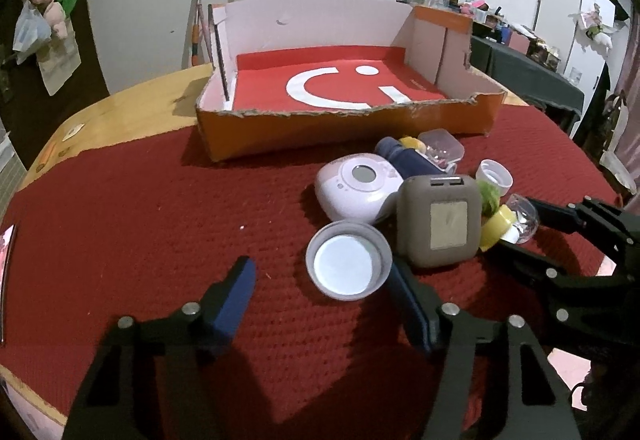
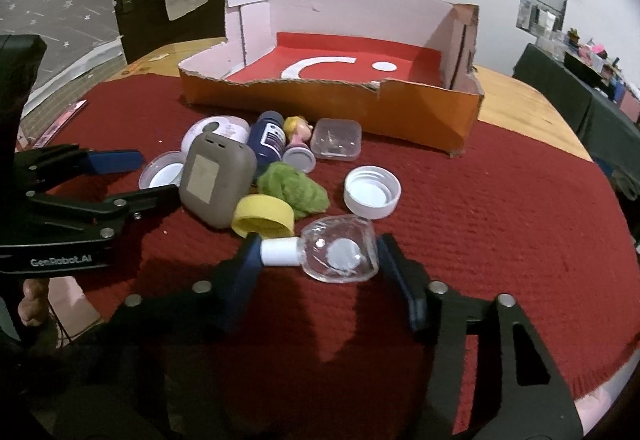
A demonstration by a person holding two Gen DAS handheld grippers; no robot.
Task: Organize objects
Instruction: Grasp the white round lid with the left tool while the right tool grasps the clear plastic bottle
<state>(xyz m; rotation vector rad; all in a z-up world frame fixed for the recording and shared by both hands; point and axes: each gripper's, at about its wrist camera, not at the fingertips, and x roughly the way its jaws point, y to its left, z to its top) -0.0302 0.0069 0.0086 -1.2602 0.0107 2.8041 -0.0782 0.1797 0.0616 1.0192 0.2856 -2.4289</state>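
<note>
A clear small bottle (image 2: 340,254) with a white cap lies across my right gripper (image 2: 320,244), whose pads press on its cap and its base just above the red mat. My left gripper (image 1: 320,268) stands open around a grey-rimmed lid (image 1: 348,260); the lid lies against the right finger and apart from the left one. Behind the lid sit a grey square device (image 1: 438,224) and a pale round device (image 1: 356,188). The orange cardboard box (image 1: 348,128) with a red floor stands farther back with nothing in it.
Piled beside the grey device are a dark blue bottle (image 2: 268,138), a small doll (image 2: 298,128), a clear case (image 2: 336,140), a green fluffy lump (image 2: 292,188), a yellow ring (image 2: 264,220) and a white cap (image 2: 372,192). The red mat (image 1: 140,220) covers a wooden table.
</note>
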